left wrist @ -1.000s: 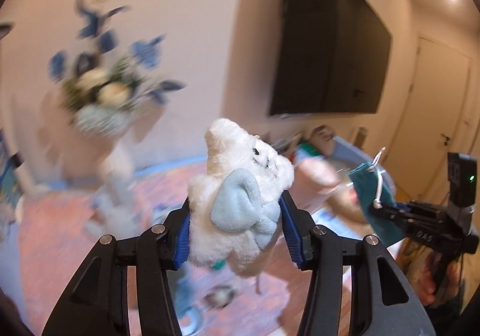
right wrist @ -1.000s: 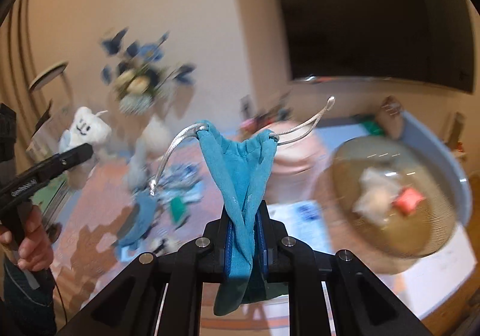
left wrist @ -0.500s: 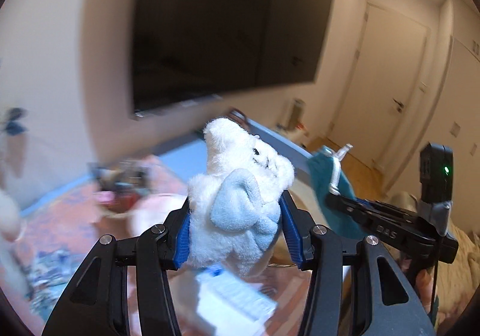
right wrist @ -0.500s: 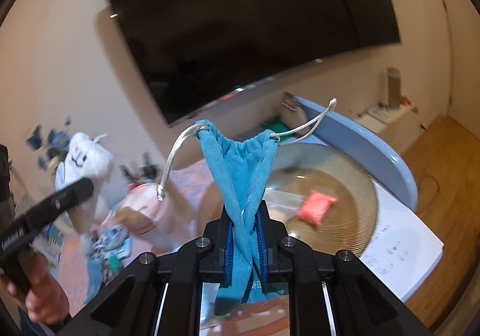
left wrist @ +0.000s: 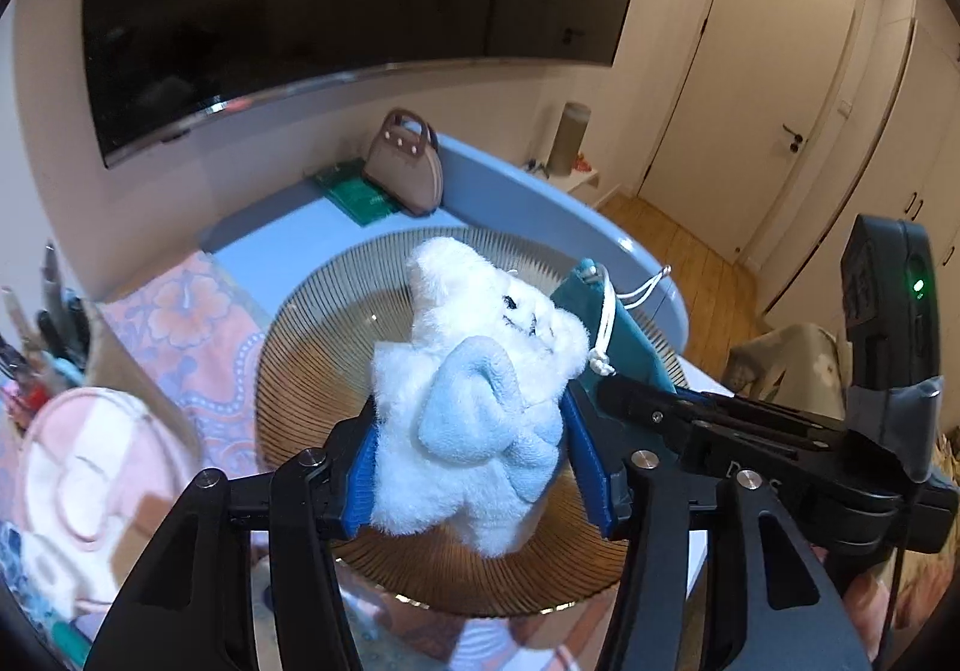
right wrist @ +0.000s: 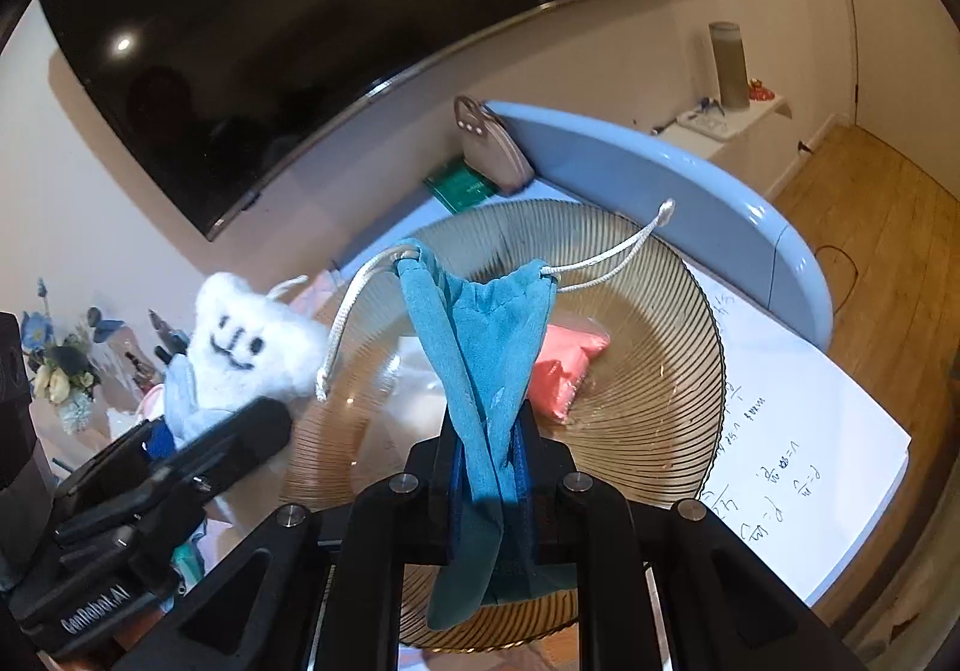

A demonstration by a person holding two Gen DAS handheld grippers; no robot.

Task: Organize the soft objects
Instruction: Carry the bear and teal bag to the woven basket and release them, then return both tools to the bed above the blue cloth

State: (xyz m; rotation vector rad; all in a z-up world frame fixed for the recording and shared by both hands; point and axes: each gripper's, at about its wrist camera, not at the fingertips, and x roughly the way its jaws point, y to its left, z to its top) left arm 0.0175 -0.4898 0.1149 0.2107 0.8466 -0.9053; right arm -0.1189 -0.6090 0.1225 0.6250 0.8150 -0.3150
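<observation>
Left wrist view, my left gripper (left wrist: 477, 449) easing apart around the white plush toy (left wrist: 480, 371), right gripper (right wrist: 489, 467) loosening on the teal drawstring pouch (right wrist: 480, 347), both above the ribbed glass bowl (right wrist: 660, 371) at the desk's (right wrist: 828, 431) back edge.

Black tool (left wrist: 474, 467), blue pads (left wrist: 360, 476), silver screws

The worktop (right wrist: 840, 407) carries a ribbed glass bowl (right wrist: 660, 371) under the hand-held grippers, a brown handbag (left wrist: 405, 170) and green book (left wrist: 360, 194) beyond.

Pink cushion (left wrist: 90, 467) blurred, edge-cropped
</observation>
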